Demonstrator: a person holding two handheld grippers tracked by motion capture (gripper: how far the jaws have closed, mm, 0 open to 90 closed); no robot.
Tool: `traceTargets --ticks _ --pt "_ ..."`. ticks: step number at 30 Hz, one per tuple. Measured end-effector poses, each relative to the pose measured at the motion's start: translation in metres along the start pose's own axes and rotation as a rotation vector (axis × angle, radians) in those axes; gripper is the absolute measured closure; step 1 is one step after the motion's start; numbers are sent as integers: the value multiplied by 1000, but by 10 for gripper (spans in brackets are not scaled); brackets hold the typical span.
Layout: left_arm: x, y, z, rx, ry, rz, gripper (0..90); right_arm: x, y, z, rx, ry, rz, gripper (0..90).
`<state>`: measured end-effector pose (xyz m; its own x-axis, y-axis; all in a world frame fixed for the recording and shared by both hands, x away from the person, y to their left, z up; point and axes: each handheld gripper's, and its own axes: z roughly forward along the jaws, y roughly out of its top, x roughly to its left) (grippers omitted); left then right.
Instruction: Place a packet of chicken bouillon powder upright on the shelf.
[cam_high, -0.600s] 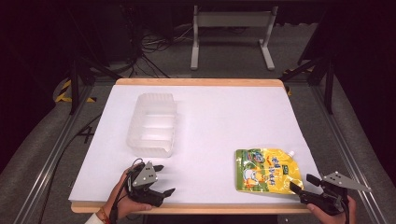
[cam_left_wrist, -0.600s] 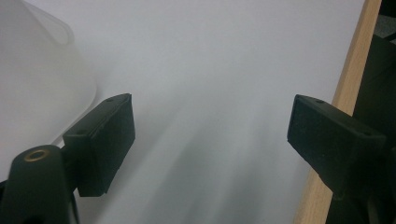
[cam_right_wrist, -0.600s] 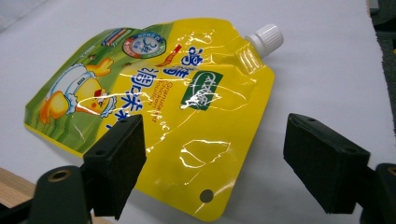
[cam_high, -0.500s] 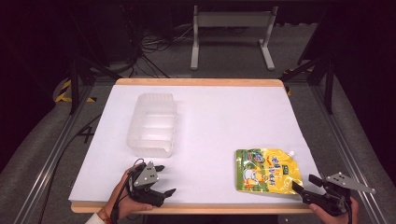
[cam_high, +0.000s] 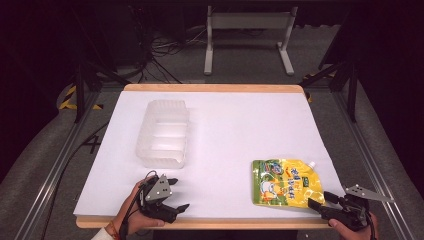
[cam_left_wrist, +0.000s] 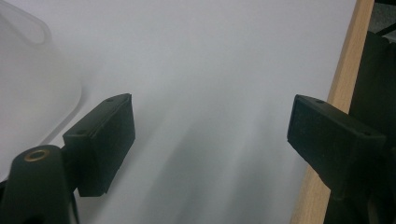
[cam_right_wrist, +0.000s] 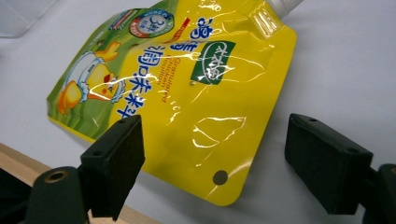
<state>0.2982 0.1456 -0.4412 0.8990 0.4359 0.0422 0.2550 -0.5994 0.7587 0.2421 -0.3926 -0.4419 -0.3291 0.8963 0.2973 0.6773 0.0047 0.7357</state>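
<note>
pouches: 1, yellow spouted pouch (cam_high: 286, 182) w/ a duck cartoon, flat on the white table (cam_high: 240, 130), near its front-right corner
tubs: 1, clear plastic tub (cam_high: 163, 132), well left of the pouch & further back
grippers: 2, both at the front edge
left gripper (cam_high: 174, 194): far left of the pouch, just in front of the tub, jaws spread wide, nothing btwn them, only bare table
right gripper (cam_high: 320, 201): at the pouch's near right corner, jaws spread w/ that corner btwn them, pads not pressing it
vs earlier: pouch & tub haven't moved, both grippers abt the same spots, jaws just as wide
</note>
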Motion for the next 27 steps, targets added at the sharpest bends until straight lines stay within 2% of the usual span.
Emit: traceTargets --ticks 3,4,7,8,10,11,12,14,16,18,20,22,23,24,27 --pt "-1 0 0 7 -1 -4 155 0 0 1 0 7 3 208" --pt "-1 -1 1 7 -1 0 155 -1 1 3 -3 47 28 213" --pt "-1 -1 1 9 -1 1 154 -1 1 5 -8 74 44 216" --pt "-1 -1 1 9 -2 0 154 -1 2 8 -11 112 64 215" --pt "-2 -1 1 11 -3 4 154 -1 2 9 -17 119 73 226" --pt "-2 -1 2 11 -3 5 154 -2 2 10 -21 130 83 227" --pt "-2 0 2 14 -2 7 154 -3 3 12 -39 158 120 244" --pt "-3 0 3 15 -7 1 154 -5 3 14 -50 184 163 281" --pt "-3 0 4 17 -9 2 154 -6 3 15 -51 190 168 301" --pt "-3 1 5 19 -9 11 154 -6 4 18 -63 180 180 356" --pt "-4 1 6 24 -16 11 154 -8 6 19 -82 185 195 504" --pt "-4 1 7 25 -14 12 154 -8 7 20 -107 188 198 576" --pt "-4 1 7 27 -12 14 154 -8 7 20 -107 188 198 576" --pt "-4 1 8 28 -12 13 154 -6 8 22 -106 207 196 693" --pt "-5 2 8 31 -15 11 154 -3 10 22 -120 213 181 790"
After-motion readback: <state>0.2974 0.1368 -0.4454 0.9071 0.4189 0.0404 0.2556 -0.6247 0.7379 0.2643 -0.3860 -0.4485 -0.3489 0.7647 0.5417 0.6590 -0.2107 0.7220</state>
